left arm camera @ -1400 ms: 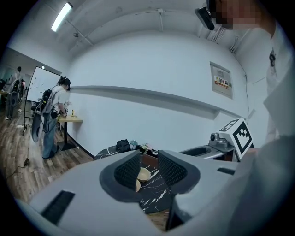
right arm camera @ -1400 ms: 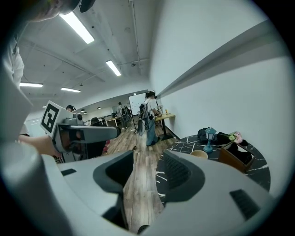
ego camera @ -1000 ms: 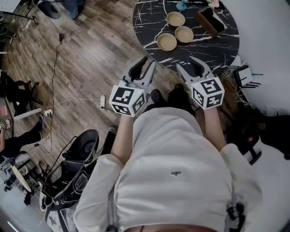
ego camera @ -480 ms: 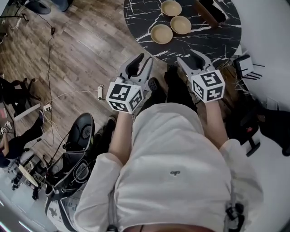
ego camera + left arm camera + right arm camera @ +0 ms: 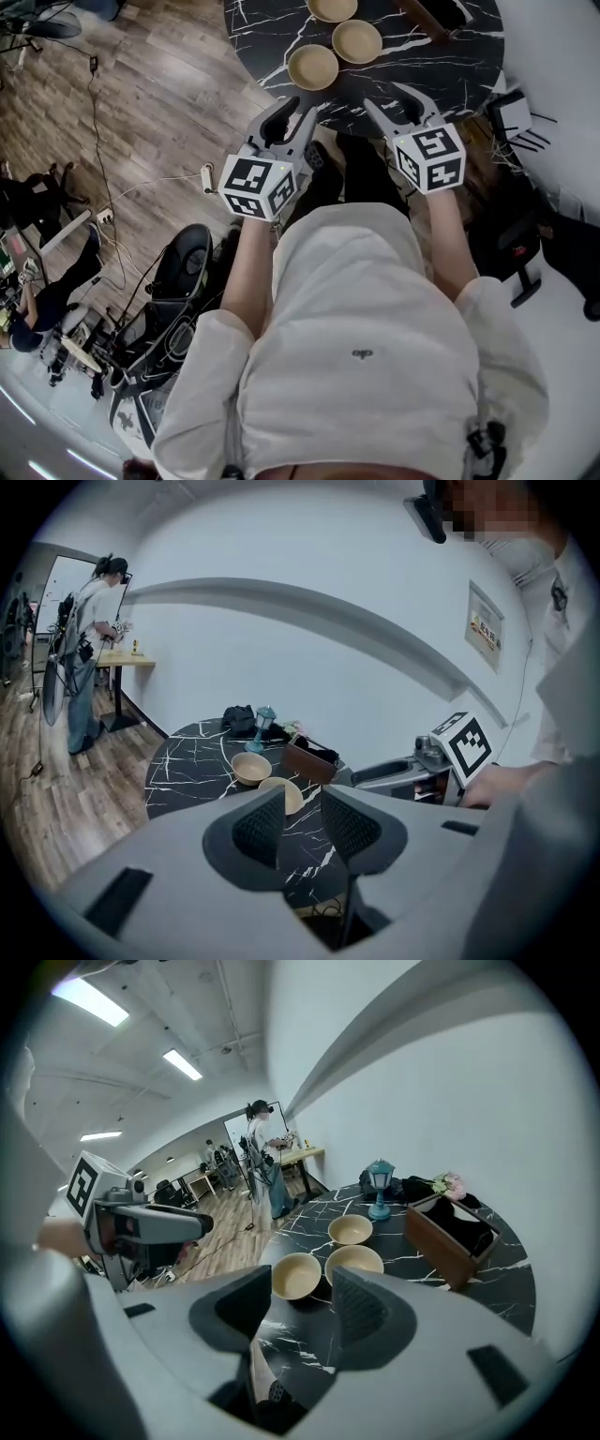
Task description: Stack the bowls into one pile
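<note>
Nearest, the left gripper (image 5: 298, 111) and right gripper (image 5: 392, 99) are held side by side above wood-plank flooring (image 5: 141, 103), whose brown boards are crossed by a thin cable (image 5: 103, 122). In its own view the left gripper (image 5: 302, 822) has its ribbed grey pads a narrow gap apart with nothing between them. The right gripper (image 5: 305, 1312) stands somewhat wider, also empty. Just beyond the jaw tips is a round table (image 5: 262, 37) with a glossy black top veined in white like marble. Three shallow, round, matte tan bowls (image 5: 297, 1276) sit unstacked on it in a loose triangle. The two nearer ones are side by side, and the third bowl (image 5: 351, 1230) is a little behind them. To the right of them is a rectangular dark brown wooden box (image 5: 441, 1241), open-topped with dark contents. Farther back stands a small teal lantern (image 5: 379, 1188) beside pale pink flowers (image 5: 448, 1185). A smooth white curved wall (image 5: 450, 1082) closes that side. Down the long room a person (image 5: 260, 1157) stands at a high table under strip lights.
</note>
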The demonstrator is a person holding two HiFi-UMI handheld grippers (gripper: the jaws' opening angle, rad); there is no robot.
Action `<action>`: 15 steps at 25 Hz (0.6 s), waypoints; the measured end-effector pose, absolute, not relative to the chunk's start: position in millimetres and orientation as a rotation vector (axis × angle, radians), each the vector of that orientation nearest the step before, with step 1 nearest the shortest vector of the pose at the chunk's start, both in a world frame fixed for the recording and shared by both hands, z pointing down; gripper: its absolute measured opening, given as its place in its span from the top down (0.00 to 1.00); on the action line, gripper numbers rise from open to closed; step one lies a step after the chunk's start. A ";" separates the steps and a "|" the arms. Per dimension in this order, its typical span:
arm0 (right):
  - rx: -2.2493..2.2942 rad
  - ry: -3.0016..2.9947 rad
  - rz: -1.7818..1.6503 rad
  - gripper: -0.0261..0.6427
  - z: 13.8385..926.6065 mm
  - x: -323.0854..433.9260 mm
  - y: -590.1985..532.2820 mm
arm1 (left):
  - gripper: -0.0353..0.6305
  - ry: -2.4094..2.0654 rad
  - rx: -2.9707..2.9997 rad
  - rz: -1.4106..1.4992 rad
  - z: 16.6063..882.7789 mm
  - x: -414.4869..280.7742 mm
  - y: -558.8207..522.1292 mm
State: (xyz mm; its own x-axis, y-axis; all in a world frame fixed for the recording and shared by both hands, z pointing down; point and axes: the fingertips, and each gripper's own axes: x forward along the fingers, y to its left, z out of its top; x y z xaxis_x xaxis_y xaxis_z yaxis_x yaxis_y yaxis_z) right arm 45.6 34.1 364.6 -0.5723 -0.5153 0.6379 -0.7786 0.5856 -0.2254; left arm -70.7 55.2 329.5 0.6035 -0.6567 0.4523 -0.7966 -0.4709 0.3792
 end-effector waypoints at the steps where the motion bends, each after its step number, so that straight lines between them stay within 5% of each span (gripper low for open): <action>1: 1.024 -2.297 0.685 0.67 368.4 49.0 27.9 | 0.79 -1.141 2.264 0.339 333.2 -66.7 48.8; 15: 0.903 -2.282 0.779 0.67 426.0 75.5 -32.6 | 0.79 -1.137 2.123 0.415 390.7 -31.7 -12.6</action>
State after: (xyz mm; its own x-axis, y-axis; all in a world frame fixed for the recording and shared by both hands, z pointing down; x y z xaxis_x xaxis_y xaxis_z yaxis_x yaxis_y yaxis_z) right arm 75.5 -32.6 426.0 -0.6171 -0.4106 0.6713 -0.7354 0.6043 -0.3064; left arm -31.7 -12.6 390.7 0.5669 -0.6045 0.5596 -0.8229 -0.3838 0.4190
